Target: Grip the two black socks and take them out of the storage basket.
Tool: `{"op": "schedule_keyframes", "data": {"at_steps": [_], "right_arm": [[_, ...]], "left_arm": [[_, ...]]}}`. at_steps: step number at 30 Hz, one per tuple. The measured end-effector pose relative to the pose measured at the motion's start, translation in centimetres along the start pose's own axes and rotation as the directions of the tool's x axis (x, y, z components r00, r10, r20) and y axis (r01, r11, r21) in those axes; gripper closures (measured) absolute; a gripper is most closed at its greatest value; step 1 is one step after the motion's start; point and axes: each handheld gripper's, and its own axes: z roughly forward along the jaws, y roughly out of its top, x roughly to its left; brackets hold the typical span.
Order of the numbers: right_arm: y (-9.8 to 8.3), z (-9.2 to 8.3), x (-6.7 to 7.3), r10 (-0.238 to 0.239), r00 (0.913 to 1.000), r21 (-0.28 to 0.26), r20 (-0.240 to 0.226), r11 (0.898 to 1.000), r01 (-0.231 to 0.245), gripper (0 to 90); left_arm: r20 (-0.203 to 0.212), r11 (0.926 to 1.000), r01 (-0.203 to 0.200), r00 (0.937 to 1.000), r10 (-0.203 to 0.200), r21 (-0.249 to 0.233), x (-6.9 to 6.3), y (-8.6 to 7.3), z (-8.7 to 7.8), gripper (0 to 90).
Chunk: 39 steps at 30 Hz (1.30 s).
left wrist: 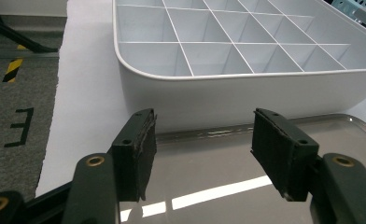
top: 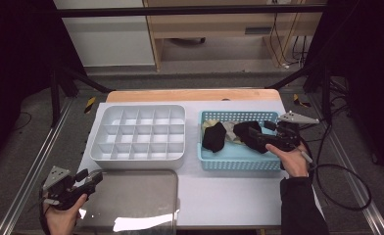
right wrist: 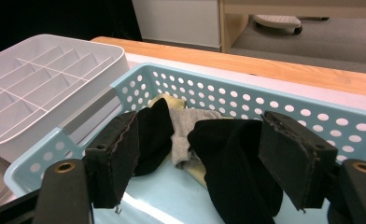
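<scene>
Black sock: a dark, ribbed sock (right wrist: pixel 239 163) lies bunched up in the blue basket (right wrist: pixel 312 116), between the wide-apart jaws of the right gripper (right wrist: pixel 200 158). The pads do not press on it.
Other socks: a second black sock (top: pixel 214 136) lies more to the left in the basket, with a grey sock (right wrist: pixel 188 128) and a bit of yellow cloth (right wrist: pixel 165 99) between the two black ones.
Right gripper view: up close, you can see the ribs on the black sock, the grey sock and the round holes in the basket wall. From the high view the socks are just dark lumps.
High view: it shows the whole table (top: pixel 229 196) at once. The right gripper (top: pixel 261 137) reaches into the basket from the right side. The left gripper (top: pixel 94 178) is low at the left, well apart from the basket.
Left gripper: its jaws (left wrist: pixel 202 144) are wide apart and hold nothing. Under them is a shiny grey tray (left wrist: pixel 218 172).
White box: the box with many little cells (top: pixel 138 132) sits left of the basket, with a small gap between them. The grey tray lies just in front of it.
Edges: the basket sits near the right edge of the white table top.
Open room: bare white table lies in front of the basket, right of the grey tray.
</scene>
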Motion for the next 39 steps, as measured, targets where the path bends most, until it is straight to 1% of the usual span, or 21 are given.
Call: {"op": "schedule_keyframes", "data": {"at_steps": [2,4,7,9,10,14,17,20,21,22,27,28,29,30,31,35,39], "right_arm": [[0.2,0.5,-0.3,0.005,1.0,0.012,-0.002,1.0,-0.005,27.5],[0.4,0.9,-0.7,-0.005,1.0,0.03,0.008,1.0,0.005,27.2],[0.5,1.6,-1.1,0.009,0.9999,0.038,0.012,0.999,-0.009,27.1],[0.5,1.9,-1.4,0.007,0.9998,0.049,0.019,0.999,-0.008,27.1],[0.5,2.1,-1.5,-0.001,0.9998,0.05,0.018,0.999,0.0,27.1],[0.9,2.6,-1.9,0.009,0.9999,0.044,0.015,0.999,-0.009,27.0],[1.1,3.1,-2.2,0.0,0.9999,0.047,0.013,0.999,0.0,26.0],[1.0,3.6,-2.5,0.001,0.9999,0.052,0.016,0.999,-0.001,25.7],[0.9,3.8,-2.7,0.004,0.9999,0.06,0.015,0.998,-0.005,25.6],[0.7,4.1,-3.0,0.008,0.9997,0.075,0.023,0.997,-0.01,25.6],[0.5,4.8,-3.6,0.01,0.9994,0.094,0.034,0.996,-0.013,25.7],[0.4,4.9,-3.8,0.014,0.9995,0.095,0.03,0.995,-0.016,25.7],[0.4,5.1,-3.9,0.02,0.9993,0.102,0.031,0.995,-0.023,26.0],[0.3,5.4,-4.0,0.009,0.9995,0.112,0.032,0.994,-0.013,26.6],[0.2,5.5,-4.1,0.013,0.9993,0.119,0.035,0.993,-0.017,27.2],[0.0,5.9,-4.4,0.023,0.9989,0.132,0.041,0.991,-0.028,30.8],[-0.3,6.3,-4.5,0.009,0.9995,0.157,0.032,0.987,-0.014,37.1]], "left_arm": [[0.0,1.0,-0.001,1.0,0.001,0.001,0.0,0.0,0.0,39.3],[-0.001,1.0,-0.001,1.0,0.001,0.001,0.0,0.0,0.0,39.3],[-0.003,1.0,0.001,1.0,-0.001,0.002,0.1,-0.1,0.0,39.4],[-0.003,1.0,0.002,1.0,-0.002,0.0,0.2,-0.1,0.0,39.5],[-0.004,1.0,0.003,1.0,-0.003,-0.001,0.2,-0.1,0.0,39.6],[-0.005,1.0,0.004,1.0,-0.004,0.001,0.2,-0.2,0.1,39.8],[-0.011,1.0,0.007,0.9999,-0.007,-0.005,0.2,-0.3,0.2,40.3],[-0.015,1.0,0.003,0.9999,-0.003,-0.002,0.3,-0.3,0.2,40.6],[-0.015,1.0,0.004,0.9999,-0.004,-0.002,0.3,-0.3,0.2,40.7],[-0.015,1.0,0.004,0.9999,-0.004,-0.002,0.3,-0.3,0.2,40.9],[-0.018,1.0,0.003,0.9998,-0.003,-0.001,0.4,-0.3,0.2,41.0],[-0.018,1.0,0.003,0.9998,-0.003,0.0,0.4,-0.3,0.3,41.0],[-0.02,1.0,0.003,0.9998,-0.003,0.001,0.4,-0.4,0.3,41.1],[-0.02,1.0,0.002,0.9998,-0.002,0.002,0.4,-0.4,0.3,41.1],[-0.02,1.0,0.002,0.9998,-0.002,0.004,0.4,-0.4,0.3,41.1],[-0.024,1.0,-0.001,0.9997,0.001,0.008,0.4,-0.4,0.4,41.4],[-0.024,1.0,0.001,0.9997,-0.001,0.005,0.5,-0.5,0.4,42.2]]}}
